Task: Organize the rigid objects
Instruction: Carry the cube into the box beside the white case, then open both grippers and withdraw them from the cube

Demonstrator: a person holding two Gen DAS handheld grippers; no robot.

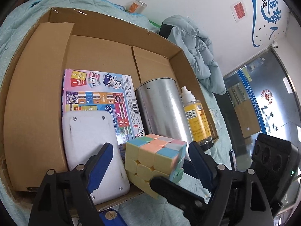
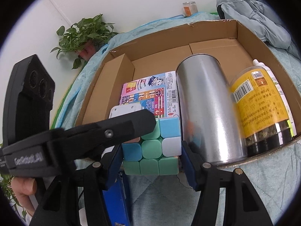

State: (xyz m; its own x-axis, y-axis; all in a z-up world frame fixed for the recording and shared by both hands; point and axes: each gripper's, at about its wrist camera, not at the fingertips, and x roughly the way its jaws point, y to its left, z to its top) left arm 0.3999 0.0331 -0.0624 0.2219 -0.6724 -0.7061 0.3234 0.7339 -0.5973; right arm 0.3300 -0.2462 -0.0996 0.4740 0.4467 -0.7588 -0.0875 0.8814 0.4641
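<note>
Right wrist: pastel cube (image 2: 152,146) square-on, silver can (image 2: 207,113) lengthwise beside it.

Puzzle cube (image 2: 152,146) at the near edge of the plain brown cardboard box (image 1: 37,98): pastel squares of mint green, sky blue, white, peach and pale yellow. Inside the box, a game carton (image 1: 105,98) printed in pink, blue and orange panels with a cartoon figure and a black barcode, a white slab (image 1: 88,137), a bare silver metal can (image 1: 160,105), and a bottle (image 1: 197,116) with a yellow label, white cap and dark contents. Both grippers are black with blue finger pads (image 1: 99,167); the cloth (image 2: 160,194) under the box is pale teal.
</note>
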